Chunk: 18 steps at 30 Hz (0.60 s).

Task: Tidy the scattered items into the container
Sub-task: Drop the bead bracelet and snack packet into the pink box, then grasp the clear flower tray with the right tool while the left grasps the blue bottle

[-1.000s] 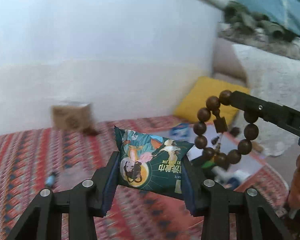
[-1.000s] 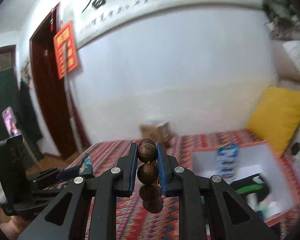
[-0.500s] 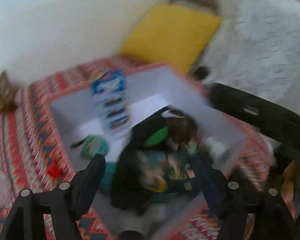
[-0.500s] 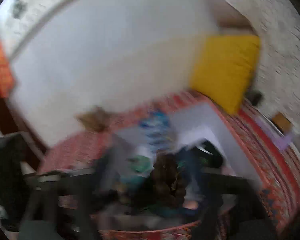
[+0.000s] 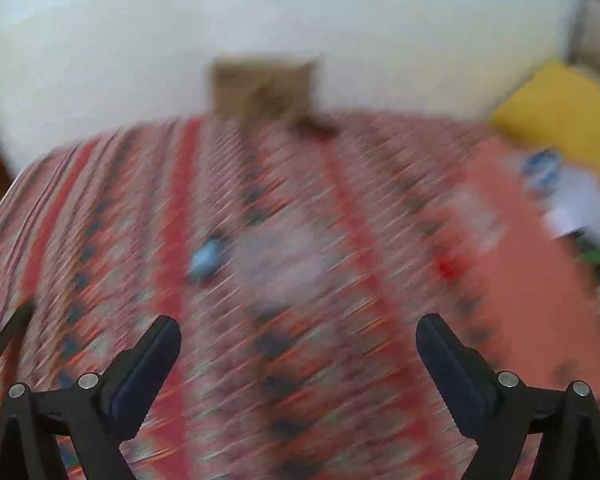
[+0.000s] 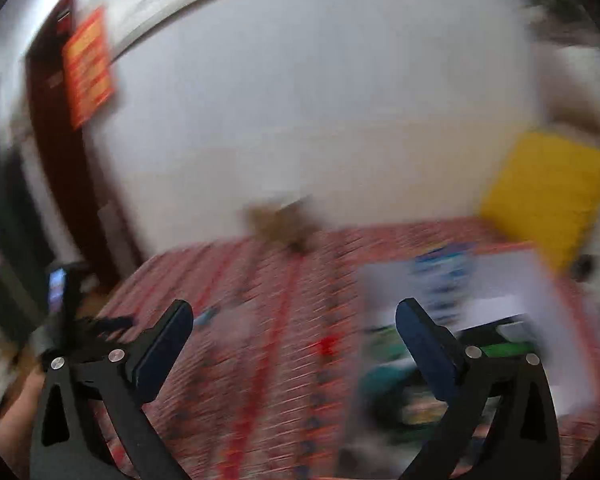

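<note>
Left wrist view is badly blurred: my left tool (image 5: 298, 344) is spreading its fingers with nothing between them, above the red patterned cloth (image 5: 300, 360). My right tool (image 6: 294, 320) is widening too, equally empty, and the white box (image 6: 512, 304) of gathered things sits on the cloth at its right.

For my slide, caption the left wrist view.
Left gripper, jaws opening and empty, above patterned cloth near a small blue item.

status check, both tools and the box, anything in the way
Left tool opening, empty. Right tool opening, empty. White box with orange rim part filled. Small blue item on patterned red cloth; path clear.
</note>
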Tool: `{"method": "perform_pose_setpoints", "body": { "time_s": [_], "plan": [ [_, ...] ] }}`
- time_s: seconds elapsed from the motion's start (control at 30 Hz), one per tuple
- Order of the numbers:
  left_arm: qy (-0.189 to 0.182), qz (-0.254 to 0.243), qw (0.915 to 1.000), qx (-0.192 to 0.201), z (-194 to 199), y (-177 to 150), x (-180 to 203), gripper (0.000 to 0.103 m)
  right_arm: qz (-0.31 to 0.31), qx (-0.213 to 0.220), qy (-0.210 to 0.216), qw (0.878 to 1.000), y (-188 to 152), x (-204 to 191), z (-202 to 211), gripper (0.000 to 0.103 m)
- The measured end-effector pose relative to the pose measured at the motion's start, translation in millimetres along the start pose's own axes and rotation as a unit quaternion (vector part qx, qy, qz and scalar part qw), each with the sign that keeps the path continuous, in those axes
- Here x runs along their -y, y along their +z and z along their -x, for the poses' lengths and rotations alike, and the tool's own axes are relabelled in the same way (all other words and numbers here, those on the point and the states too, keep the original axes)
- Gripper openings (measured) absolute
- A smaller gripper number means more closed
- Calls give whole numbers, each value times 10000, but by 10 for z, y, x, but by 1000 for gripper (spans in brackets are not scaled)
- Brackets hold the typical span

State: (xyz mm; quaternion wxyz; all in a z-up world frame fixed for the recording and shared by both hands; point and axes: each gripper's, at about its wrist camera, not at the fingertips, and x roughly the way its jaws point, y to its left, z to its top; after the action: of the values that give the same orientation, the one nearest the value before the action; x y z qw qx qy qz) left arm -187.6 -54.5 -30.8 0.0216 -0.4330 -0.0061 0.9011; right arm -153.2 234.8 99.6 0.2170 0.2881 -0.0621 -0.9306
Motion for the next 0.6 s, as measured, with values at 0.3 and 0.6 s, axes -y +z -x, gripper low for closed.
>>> {"method": "perform_pose_setpoints", "body": {
  "time_s": [0.3, 0.6],
  "plan": [
    [119, 401, 9958, -809, -806, -498, -791, 98, 1054, -2347, -525, 9649, -1093, -741, -1813, 103],
    [240, 36, 9981, -569, -1358, -26, -772, 101, 1130, -2656, -658, 9552, -1209, -668, -2699, 103]
  ]
}}
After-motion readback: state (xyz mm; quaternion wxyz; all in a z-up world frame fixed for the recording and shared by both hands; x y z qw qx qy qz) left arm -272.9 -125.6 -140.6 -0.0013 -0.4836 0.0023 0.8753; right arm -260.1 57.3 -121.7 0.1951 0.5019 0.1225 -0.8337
